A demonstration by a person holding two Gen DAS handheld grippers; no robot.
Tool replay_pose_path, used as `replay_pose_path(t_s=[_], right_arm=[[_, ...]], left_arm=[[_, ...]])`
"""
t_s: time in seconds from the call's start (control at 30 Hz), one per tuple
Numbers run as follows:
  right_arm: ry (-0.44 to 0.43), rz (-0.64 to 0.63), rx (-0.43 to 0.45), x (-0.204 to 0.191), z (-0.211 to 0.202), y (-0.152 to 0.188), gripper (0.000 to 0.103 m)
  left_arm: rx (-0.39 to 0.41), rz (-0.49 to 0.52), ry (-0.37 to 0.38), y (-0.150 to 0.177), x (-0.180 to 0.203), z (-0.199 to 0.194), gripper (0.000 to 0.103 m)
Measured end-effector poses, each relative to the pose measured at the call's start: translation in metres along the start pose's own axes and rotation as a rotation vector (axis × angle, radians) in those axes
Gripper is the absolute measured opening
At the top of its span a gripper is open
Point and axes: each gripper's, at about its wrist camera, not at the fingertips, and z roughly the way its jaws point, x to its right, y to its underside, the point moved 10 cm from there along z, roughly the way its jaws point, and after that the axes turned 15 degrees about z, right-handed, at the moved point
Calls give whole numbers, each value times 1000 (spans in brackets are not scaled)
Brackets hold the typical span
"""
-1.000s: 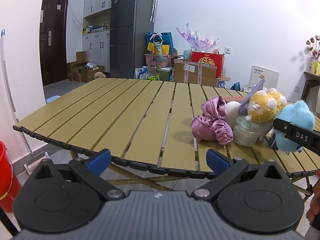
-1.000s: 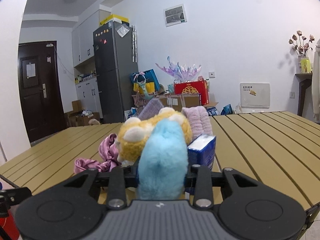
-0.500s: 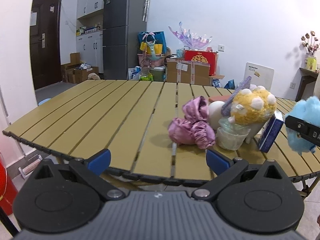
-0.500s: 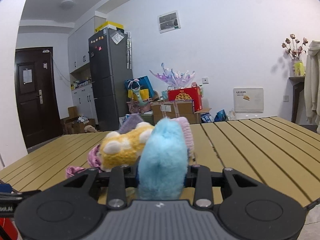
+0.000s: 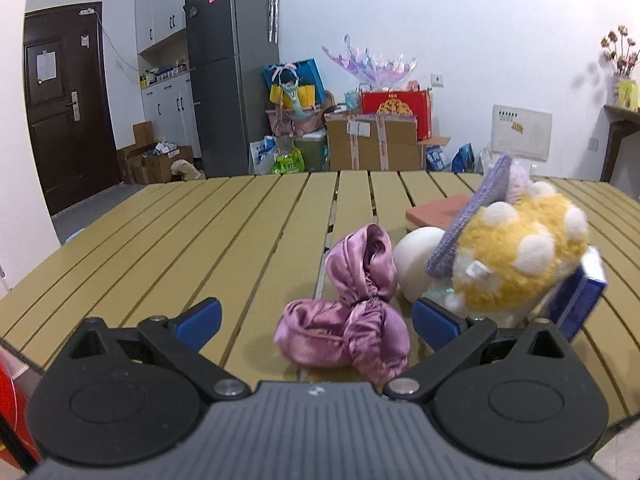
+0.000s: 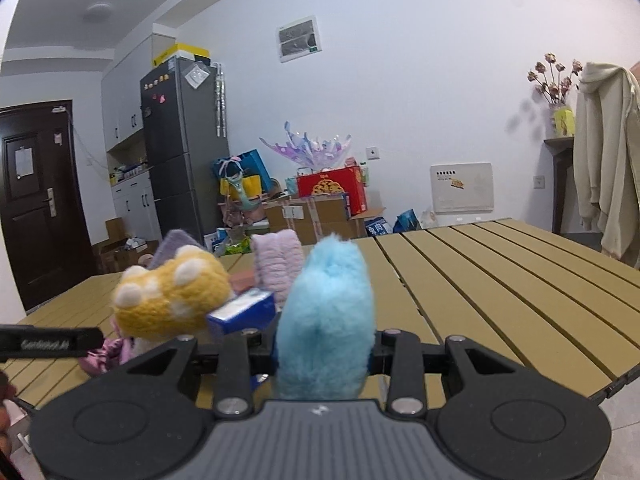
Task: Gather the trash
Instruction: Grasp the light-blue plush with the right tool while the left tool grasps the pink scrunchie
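My left gripper [image 5: 316, 320] is open low over the near edge of the slatted table [image 5: 240, 232]. A pink satin cloth [image 5: 348, 320] lies between its blue pads [image 5: 200, 320], untouched. Right of the cloth sit a white ball [image 5: 418, 260], a yellow plush with white dots [image 5: 520, 256] and a blue box [image 5: 580, 300]. My right gripper [image 6: 324, 354] is shut on a light blue fluffy plush [image 6: 326, 312], held above the table's near side. Its fingertips are hidden behind the fur. The yellow plush [image 6: 172, 300] and blue box [image 6: 244, 314] stand just left of it.
A purple knit piece [image 5: 480, 208] and a flat reddish item [image 5: 440, 210] lie behind the yellow plush. A red bucket [image 5: 12, 400] stands on the floor at the left. A fridge [image 5: 232, 72] and cardboard boxes [image 5: 372, 144] stand beyond the table.
My left gripper has moved in and to the right, so the pink cloth now lies between its fingers. The right gripper has carried the blue plush away from the pile, out of the left view.
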Motion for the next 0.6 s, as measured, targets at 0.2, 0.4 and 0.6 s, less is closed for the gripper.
replay_pose_path(t_s=[0.2,0.4,0.6], right_arm=[[25,24,-15,14,18,4,33],[46,46,-23,23,38,11,33],[43,54,-20,22,46,13,33]], left_arm=[[-51,-30,12,6,3,33,103],[-82,-28,20,11,6,59,103],[-65,-54,83,15,14,64,57]])
